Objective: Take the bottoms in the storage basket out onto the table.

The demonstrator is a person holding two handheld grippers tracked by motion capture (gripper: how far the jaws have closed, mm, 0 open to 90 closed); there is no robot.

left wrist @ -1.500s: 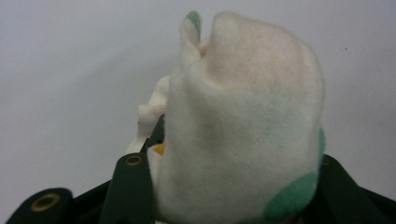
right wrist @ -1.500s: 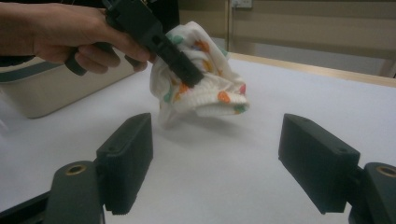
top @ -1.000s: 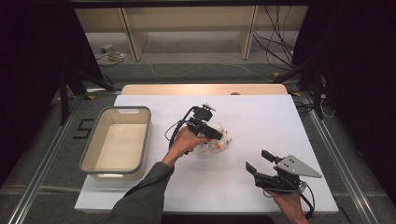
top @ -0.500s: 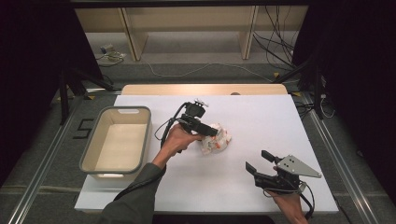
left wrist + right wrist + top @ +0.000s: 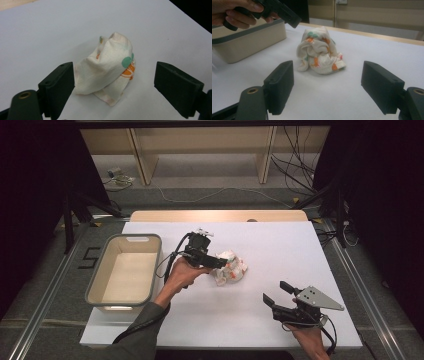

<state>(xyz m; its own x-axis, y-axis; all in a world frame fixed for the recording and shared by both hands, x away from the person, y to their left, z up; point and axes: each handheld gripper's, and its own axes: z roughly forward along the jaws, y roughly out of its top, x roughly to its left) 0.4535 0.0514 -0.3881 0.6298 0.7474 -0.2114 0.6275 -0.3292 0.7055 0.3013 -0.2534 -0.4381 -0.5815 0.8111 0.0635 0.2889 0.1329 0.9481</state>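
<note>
A crumpled white cloth (image 5: pixel 231 268) printed with orange and green shapes lies in a heap at the middle of the white table (image 5: pixel 280 245). My left gripper (image 5: pixel 218 263) hovers just left of it, open, with its jaws pointing at the heap. In the left gripper view the cloth (image 5: pixel 110 67) lies on the table just ahead of the spread jaws of the left gripper (image 5: pixel 114 75), and no pad presses on it. My right gripper (image 5: pixel 274 293) rests open near the front right of the table, facing the cloth (image 5: pixel 319 51) from a distance; the right gripper (image 5: pixel 328 68) holds nothing.
A beige bin with a grey rim (image 5: pixel 125 239) stands empty at the table's left side, and the bin (image 5: pixel 249 41) also lies behind the cloth in the right gripper view. Shelving and cables lie beyond the table's far edge.
My left gripper has drawn back to the left and slightly up, away from the cloth, which stays heaped on the table. The right gripper has kept still.
</note>
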